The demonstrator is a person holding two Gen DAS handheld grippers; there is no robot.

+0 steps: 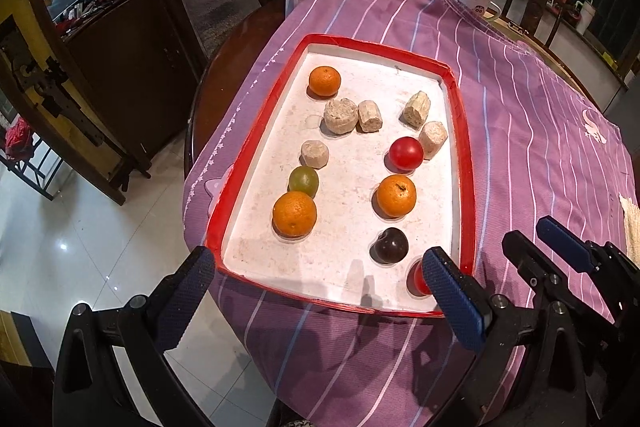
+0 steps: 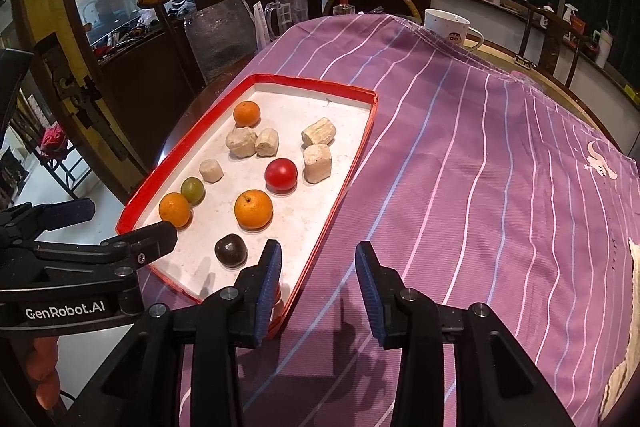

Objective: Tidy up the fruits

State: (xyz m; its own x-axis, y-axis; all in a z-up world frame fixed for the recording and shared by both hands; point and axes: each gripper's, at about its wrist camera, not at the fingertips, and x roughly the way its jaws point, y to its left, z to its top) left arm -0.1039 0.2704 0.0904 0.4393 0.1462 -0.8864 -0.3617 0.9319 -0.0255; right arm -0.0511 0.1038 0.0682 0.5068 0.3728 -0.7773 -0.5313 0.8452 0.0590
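Both fisheye views are brightly and warmly lit from overhead, and the white floor of the red-rimmed tray (image 1: pixel 464 155) looks nearly washed out. Fruits in the tray cast short, soft shadows toward its near-left side. Left of the tray, the glossy tiled floor (image 1: pixel 80 235) shows white glare spots. Beyond the tray the room falls dim. Straight lines bow strongly outward from the tray, and black vignetting fills the corners. Focus is sharp throughout.
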